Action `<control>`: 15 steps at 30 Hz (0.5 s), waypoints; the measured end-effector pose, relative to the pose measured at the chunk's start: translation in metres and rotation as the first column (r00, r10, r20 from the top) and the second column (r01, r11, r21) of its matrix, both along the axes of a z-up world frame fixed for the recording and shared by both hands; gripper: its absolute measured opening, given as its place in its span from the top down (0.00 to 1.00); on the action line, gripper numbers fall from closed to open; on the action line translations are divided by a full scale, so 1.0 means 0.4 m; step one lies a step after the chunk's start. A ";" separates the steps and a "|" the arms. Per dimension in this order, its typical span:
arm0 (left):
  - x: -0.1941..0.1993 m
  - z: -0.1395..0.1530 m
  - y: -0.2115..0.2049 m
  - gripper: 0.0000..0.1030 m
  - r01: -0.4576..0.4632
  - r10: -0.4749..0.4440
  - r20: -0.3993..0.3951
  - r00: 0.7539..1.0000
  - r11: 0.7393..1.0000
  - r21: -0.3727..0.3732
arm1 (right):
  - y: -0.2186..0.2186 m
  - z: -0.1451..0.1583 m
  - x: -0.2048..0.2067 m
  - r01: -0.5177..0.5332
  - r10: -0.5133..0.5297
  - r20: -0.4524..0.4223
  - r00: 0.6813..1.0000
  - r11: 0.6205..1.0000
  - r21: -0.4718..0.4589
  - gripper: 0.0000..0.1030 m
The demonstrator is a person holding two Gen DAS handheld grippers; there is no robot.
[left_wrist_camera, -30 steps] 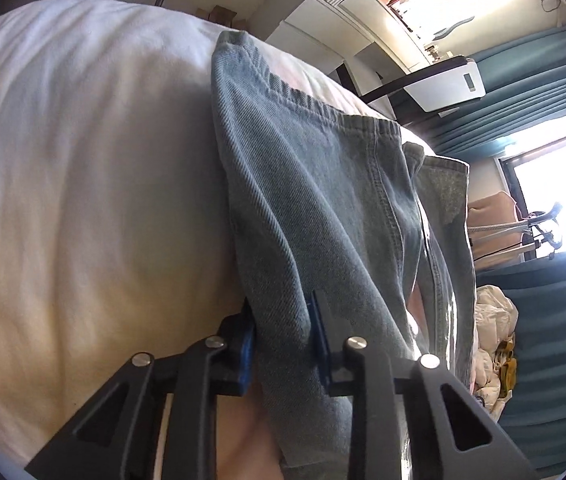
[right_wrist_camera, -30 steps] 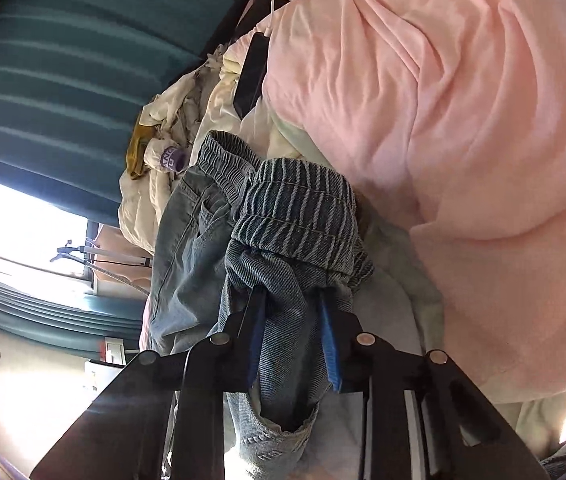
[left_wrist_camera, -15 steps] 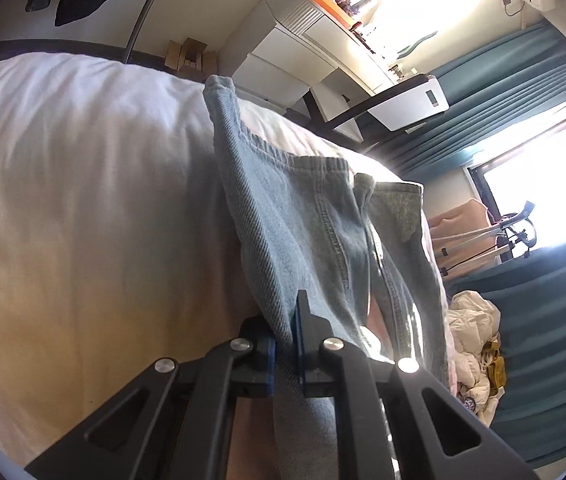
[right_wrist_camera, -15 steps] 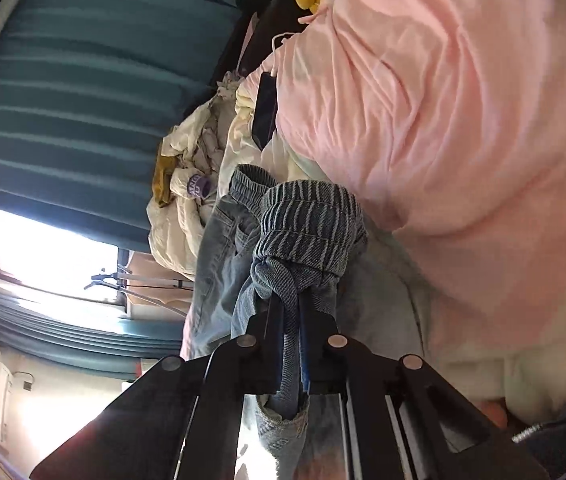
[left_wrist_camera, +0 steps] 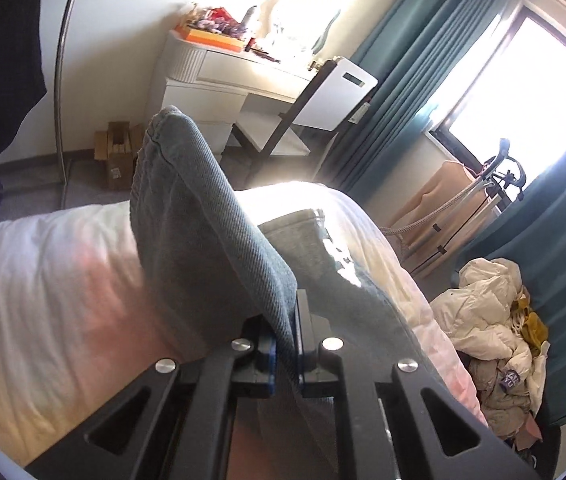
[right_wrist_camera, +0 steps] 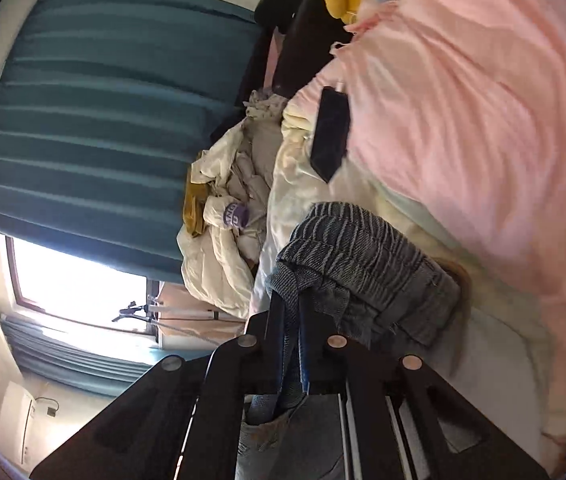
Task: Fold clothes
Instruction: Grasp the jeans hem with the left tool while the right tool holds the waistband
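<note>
1. The left gripper [left_wrist_camera: 286, 344] is pinched tight on a fold of the jeans [left_wrist_camera: 211, 248], with denim filling the narrow gap between its blue pads.
2. From that grip the jeans rise in a lifted ridge above the bed [left_wrist_camera: 43, 280], and a second leg lies flat on the bed just right of the ridge.
3. Right of the bed, a heap of pale laundry [left_wrist_camera: 487, 320] sits below the teal curtain [left_wrist_camera: 395, 80].
4. The right gripper [right_wrist_camera: 291, 344] is closed on the jeans near the ribbed waistband [right_wrist_camera: 363, 256], which bunches just beyond the fingertips.
5. A dark flat thing, perhaps a phone [right_wrist_camera: 331, 134], lies beyond the waistband, beside the pink quilt [right_wrist_camera: 483, 120].
</note>
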State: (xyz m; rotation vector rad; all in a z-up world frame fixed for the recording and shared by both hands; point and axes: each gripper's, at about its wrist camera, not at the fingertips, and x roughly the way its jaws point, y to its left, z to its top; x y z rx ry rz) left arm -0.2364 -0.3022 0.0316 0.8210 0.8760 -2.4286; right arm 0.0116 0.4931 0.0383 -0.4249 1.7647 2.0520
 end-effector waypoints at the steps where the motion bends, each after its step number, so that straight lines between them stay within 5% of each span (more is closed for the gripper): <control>1: -0.039 0.005 0.012 0.94 0.005 -0.005 0.002 1.000 1.000 -0.008 | 0.010 -0.004 -0.034 0.003 -0.003 0.004 1.000 1.000 0.004 0.96; 6: -0.248 0.006 0.090 0.94 0.012 -0.010 0.020 1.000 0.996 -0.087 | 0.055 -0.054 -0.204 0.019 -0.019 0.032 0.999 1.000 0.019 0.96; 15: -0.573 -0.096 0.235 0.94 0.076 -0.052 0.131 0.990 0.980 -0.183 | 0.113 -0.132 -0.386 0.033 -0.037 0.023 0.999 0.989 0.147 0.96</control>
